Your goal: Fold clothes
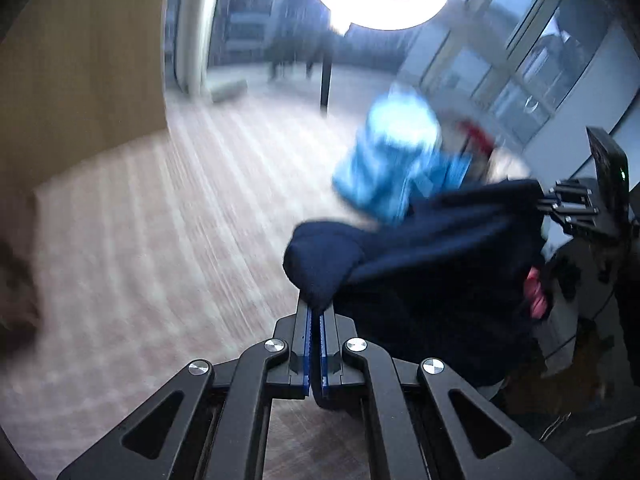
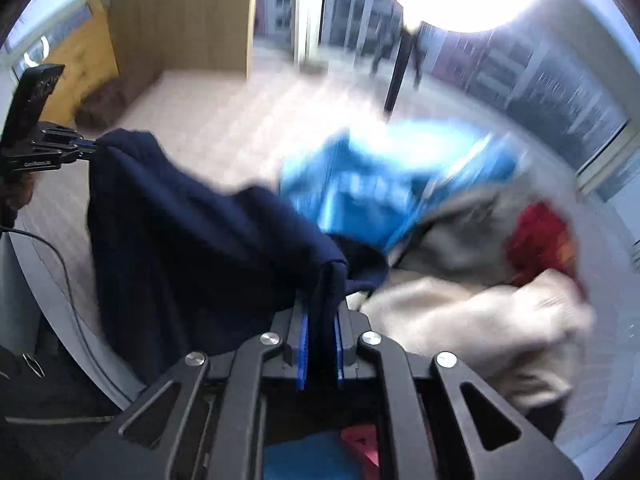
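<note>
A navy garment [image 1: 440,248] hangs stretched in the air between both grippers. In the left wrist view my left gripper [image 1: 316,312] is shut on one bunched corner of it, blue pads pressed together. My right gripper [image 1: 540,200] grips the far corner at the right edge. In the right wrist view my right gripper [image 2: 322,308] is shut on a fold of the navy garment [image 2: 192,232], and my left gripper [image 2: 90,145] pinches its other corner at upper left. The garment's lower part drops out of sight below the table edge.
A pile of clothes lies on the pale wooden table [image 2: 224,120]: a bright blue garment [image 2: 380,184], a grey one [image 2: 460,232], a red one [image 2: 536,236] and a cream one [image 2: 480,320]. A ring lamp on a black pole [image 2: 394,80] stands behind; a wooden cabinet [image 1: 80,60] is at left.
</note>
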`<state>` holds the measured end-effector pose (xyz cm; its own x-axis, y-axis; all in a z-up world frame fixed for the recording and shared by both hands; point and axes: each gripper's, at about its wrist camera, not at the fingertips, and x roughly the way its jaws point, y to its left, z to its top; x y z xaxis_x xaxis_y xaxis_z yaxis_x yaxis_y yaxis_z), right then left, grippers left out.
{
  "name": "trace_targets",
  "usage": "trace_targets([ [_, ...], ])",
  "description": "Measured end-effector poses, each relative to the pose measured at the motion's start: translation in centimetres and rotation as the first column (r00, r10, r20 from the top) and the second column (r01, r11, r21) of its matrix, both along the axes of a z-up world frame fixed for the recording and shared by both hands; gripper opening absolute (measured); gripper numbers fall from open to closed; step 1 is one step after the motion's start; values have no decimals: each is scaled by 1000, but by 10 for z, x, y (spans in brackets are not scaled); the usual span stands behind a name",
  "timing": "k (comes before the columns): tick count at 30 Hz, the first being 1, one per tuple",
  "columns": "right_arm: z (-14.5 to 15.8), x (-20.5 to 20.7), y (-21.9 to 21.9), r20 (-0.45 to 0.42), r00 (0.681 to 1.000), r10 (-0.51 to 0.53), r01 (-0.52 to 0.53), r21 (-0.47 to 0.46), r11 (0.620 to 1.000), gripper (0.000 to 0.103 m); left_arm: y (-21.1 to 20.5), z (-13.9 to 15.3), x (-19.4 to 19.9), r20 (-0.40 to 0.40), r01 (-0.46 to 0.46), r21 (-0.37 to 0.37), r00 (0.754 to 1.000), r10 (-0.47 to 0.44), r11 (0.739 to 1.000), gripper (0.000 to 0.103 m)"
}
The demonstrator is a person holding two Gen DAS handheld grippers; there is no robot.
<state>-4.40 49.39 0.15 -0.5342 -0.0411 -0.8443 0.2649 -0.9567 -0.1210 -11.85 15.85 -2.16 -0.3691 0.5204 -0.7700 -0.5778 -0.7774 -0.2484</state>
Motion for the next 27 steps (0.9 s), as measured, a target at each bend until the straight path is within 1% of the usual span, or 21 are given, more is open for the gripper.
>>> trace_targets([
  [2, 56, 11, -13, -127, 992, 11, -10, 9, 1000, 9, -20, 57, 7, -113, -26, 25, 993, 29, 999, 2],
  [4, 112, 20, -25, -246, 969, 16, -15, 7, 1000, 9, -40, 114, 15, -224, -49, 52, 973, 59, 997, 2],
  [6, 170, 34, -36, -369, 929, 21, -16, 18, 1000, 9, -60, 172, 22, -331, -69, 82, 939, 92, 994, 2],
  [8, 223, 51, -45, -469, 882, 35, -37, 4, 999, 9, -80, 229, 29, -433, -85, 113, 892, 126, 990, 2],
  [10, 261, 63, -46, -534, 845, 35, -83, -66, 994, 9, -95, 267, 47, -503, -93, 108, 853, 136, 990, 2],
  [11, 270, 63, -49, -526, 850, 35, -85, -71, 994, 9, -101, 284, 58, -534, -97, 101, 835, 136, 990, 2],
  [12, 272, 57, -52, -491, 870, 37, -69, -48, 996, 9, -104, 296, 67, -555, -102, 88, 821, 134, 991, 2],
  [13, 272, 53, -54, -456, 889, 36, -73, -62, 995, 10, -104, 301, 74, -569, -108, 74, 812, 131, 991, 2],
  [14, 271, 49, -55, -419, 907, 37, -88, -104, 991, 10, -105, 305, 81, -581, -115, 61, 803, 129, 991, 2],
  [15, 268, 46, -56, -385, 922, 34, -97, -145, 985, 10, -106, 304, 86, -583, -118, 56, 802, 128, 991, 2],
  [16, 261, 46, -59, -374, 927, 35, -100, -157, 982, 10, -107, 300, 89, -575, -115, 60, 808, 128, 992, 2],
  [17, 252, 48, -64, -381, 923, 46, -107, -139, 984, 10, -109, 296, 92, -567, -113, 63, 814, 128, 992, 2],
  [19, 226, 55, -75, -344, 936, 79, -128, -121, 984, 10, -110, 278, 92, -533, -113, 56, 837, 126, 992, 2],
  [20, 207, 57, -79, -311, 946, 91, -134, -120, 984, 10, -109, 262, 90, -507, -119, 28, 854, 117, 993, 2],
  [21, 186, 57, -82, -273, 957, 99, -136, -121, 983, 10, -109, 240, 86, -478, -126, -13, 872, 105, 992, 2],
  [22, 162, 57, -85, -235, 966, 108, -137, -113, 984, 10, -109, 214, 80, -427, -129, -40, 899, 100, 991, 2],
  [23, 135, 55, -87, -200, 974, 110, -133, -104, 986, 10, -110, 183, 71, -358, -130, -55, 928, 102, 990, 2],
  [24, 109, 53, -90, -166, 980, 109, -126, -97, 987, 10, -111, 154, 63, -291, -134, -70, 951, 109, 988, 2],
  [26, 52, 46, -100, -89, 989, 120, -126, -65, 990, 10, -113, 99, 49, -161, -150, -100, 978, 133, 984, 2],
  [27, 26, 41, -103, -35, 991, 126, -128, -68, 989, 10, -113, 76, 43, -110, -154, -112, 984, 142, 982, 2],
])
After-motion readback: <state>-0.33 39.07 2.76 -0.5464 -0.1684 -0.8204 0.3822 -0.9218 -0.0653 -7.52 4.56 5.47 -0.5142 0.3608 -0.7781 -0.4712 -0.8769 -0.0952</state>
